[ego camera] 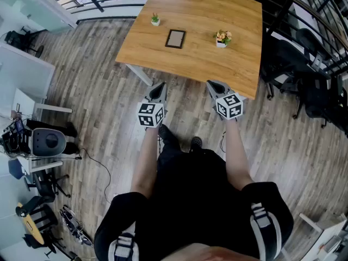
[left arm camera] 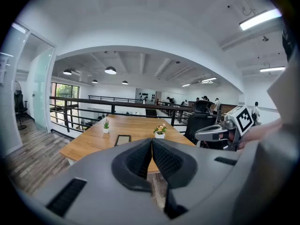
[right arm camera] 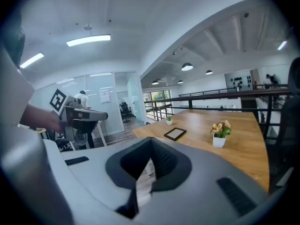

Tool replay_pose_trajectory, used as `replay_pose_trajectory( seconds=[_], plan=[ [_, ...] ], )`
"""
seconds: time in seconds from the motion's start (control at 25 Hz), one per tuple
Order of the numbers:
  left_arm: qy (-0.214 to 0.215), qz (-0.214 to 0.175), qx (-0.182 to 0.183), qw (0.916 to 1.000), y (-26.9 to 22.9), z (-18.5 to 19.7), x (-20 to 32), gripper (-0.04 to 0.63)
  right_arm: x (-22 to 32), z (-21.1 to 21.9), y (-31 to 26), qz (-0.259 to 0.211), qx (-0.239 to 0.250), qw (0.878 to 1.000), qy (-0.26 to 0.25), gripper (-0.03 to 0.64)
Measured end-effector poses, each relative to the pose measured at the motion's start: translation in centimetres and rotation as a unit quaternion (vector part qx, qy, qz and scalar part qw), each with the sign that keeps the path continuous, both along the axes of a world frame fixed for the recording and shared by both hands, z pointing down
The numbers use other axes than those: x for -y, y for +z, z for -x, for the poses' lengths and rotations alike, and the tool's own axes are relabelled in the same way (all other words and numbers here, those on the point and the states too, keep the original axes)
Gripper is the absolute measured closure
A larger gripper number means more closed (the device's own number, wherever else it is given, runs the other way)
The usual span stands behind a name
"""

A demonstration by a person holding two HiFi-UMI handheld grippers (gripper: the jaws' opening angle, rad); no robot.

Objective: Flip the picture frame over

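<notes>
Picture frame: the picture frame (ego camera: 175, 38) lies flat near the middle of the wooden table (ego camera: 217, 10), between a small green plant (ego camera: 155, 19) and a flowering plant (ego camera: 222, 38), apart from both.
Left gripper: the left gripper (ego camera: 159, 87) has its jaws pressed together with nothing between them; it hangs short of the table's near edge, well apart from the frame.
Right gripper: the right gripper (ego camera: 213, 84) is likewise closed and empty, level with the other and just off the near edge.
Step in hand: judged from the distance, this is the approach; the frame is untouched.
Doing it well: the person needs to step in first, since the frame sits well in from the near edge. A flat frame offers little to pinch, so one closed tip could steady a short side while the other opens and catches the raised opposite edge. The turn should stay low and clear of both pots.
Hard to make out: which face of the frame is up cannot be told; only a pale panel inside a dark border shows.
Hidden: any stand or hanger on the frame's underside, and the hands under the marker cubes.
Cut off: the table's far corners in the head view.
</notes>
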State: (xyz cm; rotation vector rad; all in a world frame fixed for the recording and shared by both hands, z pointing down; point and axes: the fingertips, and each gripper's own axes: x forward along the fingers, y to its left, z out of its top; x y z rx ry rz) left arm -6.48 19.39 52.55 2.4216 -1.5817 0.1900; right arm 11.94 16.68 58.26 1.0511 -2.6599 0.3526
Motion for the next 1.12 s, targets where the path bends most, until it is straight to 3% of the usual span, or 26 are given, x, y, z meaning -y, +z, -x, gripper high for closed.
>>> replay_pose_trajectory(
  seconds=[0.2, 1.12],
  plan=[
    [0.000, -0.007, 0.001, 1.0000, -0.4, -0.3, -1.6, 0.574, -1.3, 0.3, -1.0, -0.028, -0.027, 0.999, -0.004, 0.610],
    [-0.018, -0.007, 0.010, 0.9998, 0.4, -1.4, -3.5, 0.571, -3.0, 0.2, -1.8, -0.046, -0.001, 0.999, -0.005, 0.604]
  ],
)
